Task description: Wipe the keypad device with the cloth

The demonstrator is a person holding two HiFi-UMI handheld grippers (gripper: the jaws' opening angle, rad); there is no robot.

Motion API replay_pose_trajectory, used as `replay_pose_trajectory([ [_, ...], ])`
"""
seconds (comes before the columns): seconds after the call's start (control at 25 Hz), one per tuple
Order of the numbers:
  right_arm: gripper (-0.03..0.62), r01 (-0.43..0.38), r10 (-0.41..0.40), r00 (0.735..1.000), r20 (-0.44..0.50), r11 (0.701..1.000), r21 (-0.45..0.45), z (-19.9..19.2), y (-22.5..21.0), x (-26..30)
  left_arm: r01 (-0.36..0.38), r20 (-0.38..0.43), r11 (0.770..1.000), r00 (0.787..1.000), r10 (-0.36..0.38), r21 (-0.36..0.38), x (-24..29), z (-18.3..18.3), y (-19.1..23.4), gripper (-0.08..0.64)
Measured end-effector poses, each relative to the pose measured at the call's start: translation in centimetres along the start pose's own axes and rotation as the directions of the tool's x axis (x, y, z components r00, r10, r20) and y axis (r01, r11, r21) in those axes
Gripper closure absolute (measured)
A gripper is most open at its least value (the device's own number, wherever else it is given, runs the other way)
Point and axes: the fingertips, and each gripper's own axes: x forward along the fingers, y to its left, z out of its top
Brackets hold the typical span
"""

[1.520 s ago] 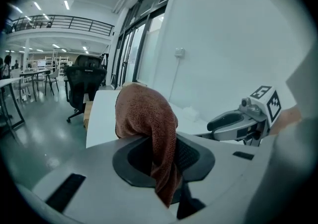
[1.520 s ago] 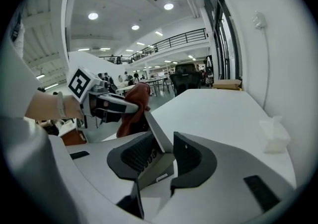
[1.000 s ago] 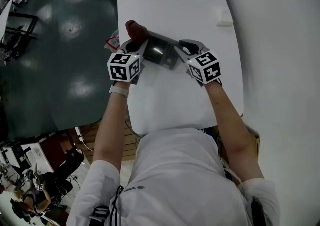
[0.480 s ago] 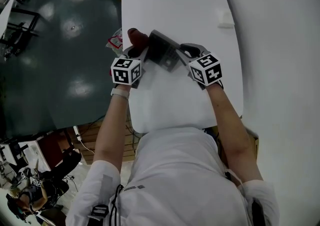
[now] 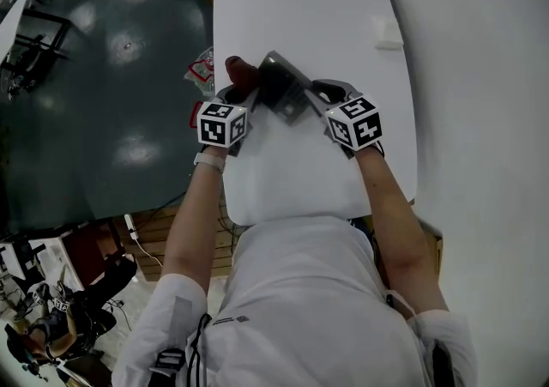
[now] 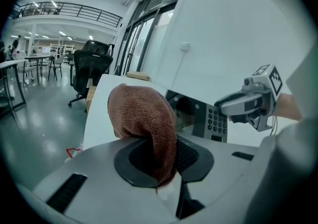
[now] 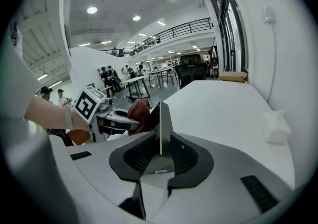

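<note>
The grey keypad device (image 5: 280,87) is held edge-on above the white table, with my right gripper (image 5: 316,93) shut on its right end; in the right gripper view its thin edge (image 7: 161,124) stands upright between the jaws. The left gripper view shows its screen and dark keys (image 6: 217,121). A reddish-brown cloth (image 6: 144,121) bulges from my left gripper (image 6: 158,162), which is shut on it. In the head view the cloth (image 5: 239,71) sits against the device's left end, at the tip of the left gripper (image 5: 243,92).
The long white table (image 5: 300,8) runs away from me beside a white wall. A small white block (image 5: 387,33) lies near the table's right edge. A red-and-white packet (image 5: 202,68) lies on the dark floor by the table's left edge.
The left gripper with the cloth has come down and nearer, from the device's far top corner to its left end. The device has tilted a little in the right gripper.
</note>
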Motion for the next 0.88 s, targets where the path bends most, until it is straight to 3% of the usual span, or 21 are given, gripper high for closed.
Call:
replay_pose_trajectory([
  [0.64, 0.492, 0.017, -0.017, 1.0, 0.008, 0.999, 0.032, -2.6, 1.5, -2.5, 0.029, -0.047, 0.999, 0.998, -0.028, 0.022, -0.3, -3.2, -3.2, 0.497],
  [0.88, 0.492, 0.028, -0.028, 1.0, 0.001, 0.999, 0.021, -2.8, 1.5, -2.6, 0.096, -0.132, 0.994, 0.987, -0.087, 0.06, -1.3, -5.0, -4.3, 0.495],
])
